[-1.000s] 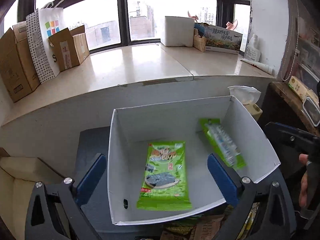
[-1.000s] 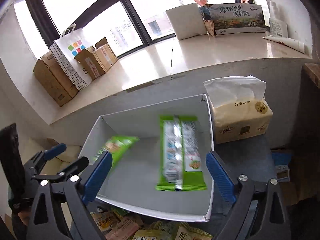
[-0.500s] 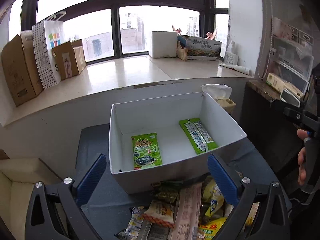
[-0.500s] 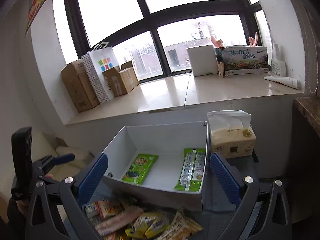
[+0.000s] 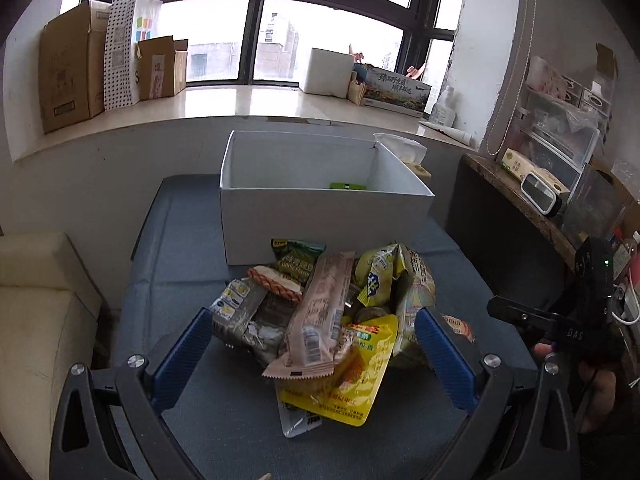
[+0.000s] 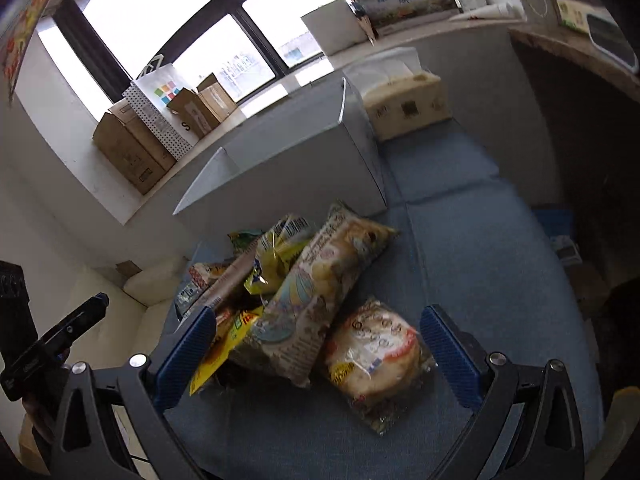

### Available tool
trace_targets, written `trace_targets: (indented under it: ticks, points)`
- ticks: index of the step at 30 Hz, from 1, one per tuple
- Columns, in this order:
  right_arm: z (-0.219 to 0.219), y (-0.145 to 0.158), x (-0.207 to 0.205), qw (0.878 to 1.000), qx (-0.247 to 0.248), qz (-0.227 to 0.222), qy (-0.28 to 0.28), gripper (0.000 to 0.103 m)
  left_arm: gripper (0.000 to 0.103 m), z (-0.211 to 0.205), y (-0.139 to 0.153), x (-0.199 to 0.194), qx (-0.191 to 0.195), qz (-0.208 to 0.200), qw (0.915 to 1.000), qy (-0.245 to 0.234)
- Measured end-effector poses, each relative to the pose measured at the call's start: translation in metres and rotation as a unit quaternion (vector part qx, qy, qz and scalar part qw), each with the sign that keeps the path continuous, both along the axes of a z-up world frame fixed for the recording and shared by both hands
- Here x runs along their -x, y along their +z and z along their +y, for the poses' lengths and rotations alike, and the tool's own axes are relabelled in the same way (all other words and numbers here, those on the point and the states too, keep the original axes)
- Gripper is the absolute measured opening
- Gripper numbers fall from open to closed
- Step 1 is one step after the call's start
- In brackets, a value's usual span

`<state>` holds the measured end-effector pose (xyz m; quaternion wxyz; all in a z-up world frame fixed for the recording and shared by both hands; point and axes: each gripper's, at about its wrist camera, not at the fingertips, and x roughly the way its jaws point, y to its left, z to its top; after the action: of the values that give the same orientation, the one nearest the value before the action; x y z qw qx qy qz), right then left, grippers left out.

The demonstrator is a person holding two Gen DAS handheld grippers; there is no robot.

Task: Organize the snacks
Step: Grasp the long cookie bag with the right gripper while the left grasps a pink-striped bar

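We have both grippers empty over the snack pile, which sits on the blue cushion just in front of the white box. Left gripper fingers wide apart, straddling the near side of the pile, nothing between the pads. Right gripper also spread wide, framing a round cake pack and the long pastel bag beside it.

In the box we only see the edge of one green pack over the wall; the rest of the inside is hidden from here.

Handling, our guess: all light, soft film packs, slick and crinkly, some puffed with air.
- The long pink bar lies on top of the heap, diagonal. It looks stiffest and the easiest pick; pinch across its narrow middle.
- The yellow bag is flat and floppy; take it by an edge seam, it will droop.
- The round cake pack lies apart from the heap on the right, likely crushable. Close gently across its width or grab the crimped end.
- The pastel bag leans on the others, so lifting it may shift the packs under it.

Overlap is the main risk: a deep grip could catch two packs at once.
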<state>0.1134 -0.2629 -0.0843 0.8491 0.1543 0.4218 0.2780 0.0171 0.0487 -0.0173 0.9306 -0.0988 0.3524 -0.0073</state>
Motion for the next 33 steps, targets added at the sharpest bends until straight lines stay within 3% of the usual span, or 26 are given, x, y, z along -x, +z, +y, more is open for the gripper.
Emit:
trace_targets:
  ticks: [10, 15, 17, 18, 22, 26, 29, 33]
  points:
    - [0.061, -0.026, -0.036, 0.995, 0.077, 0.037, 0.046, 0.103, 0.103, 0.002, -0.010, -0.002, -0.006, 0.018, 0.9998, 0.002]
    - [0.074, -0.040, -0.066, 0.995, 0.061, 0.062, 0.049, 0.103, 0.103, 0.007, -0.013, -0.002, -0.006, 0.023, 0.9997, 0.008]
    - [0.074, -0.049, -0.074, 0.994, 0.063, 0.075, 0.041, 0.091, 0.103, 0.010, -0.014, -0.002, 0.001, 0.024, 0.9997, 0.007]
    - [0.073, -0.054, -0.076, 0.994, 0.064, 0.082, 0.036, 0.064, 0.103, 0.010, -0.015, -0.002, 0.003, 0.024, 0.9997, 0.007]
    - [0.066, -0.061, -0.070, 0.994, 0.050, 0.084, 0.039, 0.047, 0.103, 0.009, -0.019, -0.005, -0.001, 0.032, 0.9995, 0.003]
    - [0.050, -0.053, -0.059, 0.996, 0.030, 0.076, 0.025, 0.038, 0.103, 0.007, -0.019, -0.013, 0.000, 0.038, 0.9991, -0.016]
    - [0.032, -0.038, -0.050, 0.998, -0.007, 0.065, 0.014, 0.038, 0.103, 0.002, -0.018, -0.025, -0.011, 0.038, 0.9986, -0.036]
    - [0.006, -0.013, -0.036, 0.999, -0.028, 0.030, 0.004, 0.038, 0.103, -0.007, -0.031, -0.055, -0.005, 0.075, 0.9948, -0.070]
